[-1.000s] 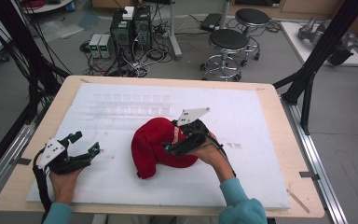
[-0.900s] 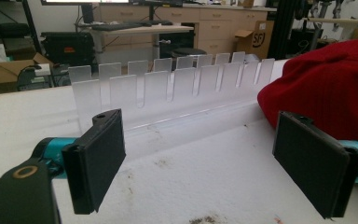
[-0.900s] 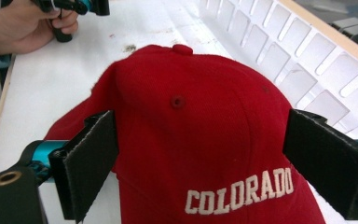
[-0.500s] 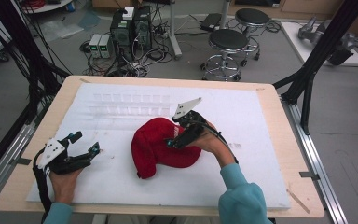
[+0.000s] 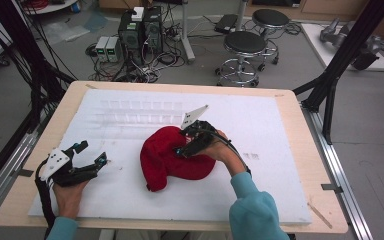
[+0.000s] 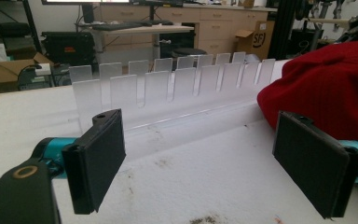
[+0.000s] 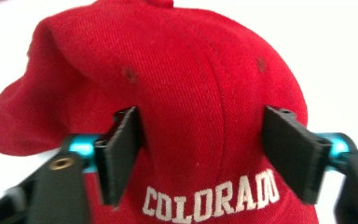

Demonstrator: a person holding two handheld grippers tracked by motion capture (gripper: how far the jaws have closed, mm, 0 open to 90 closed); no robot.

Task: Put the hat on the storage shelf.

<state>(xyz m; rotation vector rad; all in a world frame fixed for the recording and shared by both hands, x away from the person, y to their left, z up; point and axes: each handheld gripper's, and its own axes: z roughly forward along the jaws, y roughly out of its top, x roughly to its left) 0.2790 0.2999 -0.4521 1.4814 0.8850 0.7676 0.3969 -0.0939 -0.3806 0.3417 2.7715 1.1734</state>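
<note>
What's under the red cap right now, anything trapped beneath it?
The red cap lies on the white foam sheet, with bare sheet showing all around it. The right gripper straddles its crown. Whatever lies beneath the cap itself is covered by the fabric and cannot be seen.

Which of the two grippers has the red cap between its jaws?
The right gripper: its jaws, which have just been closing, straddle the red cap. The left gripper stands open over bare white foam.

On your counter (image 5: 280, 125) the cap (image 5: 165, 160) lies near the middle. Your right tongs (image 5: 182, 147) sit on its top, a jaw on either side of the crown. Behind it stands the slotted rack (image 5: 140, 112). Your left tongs (image 5: 91, 154) rest well apart, toward the left edge.
</note>
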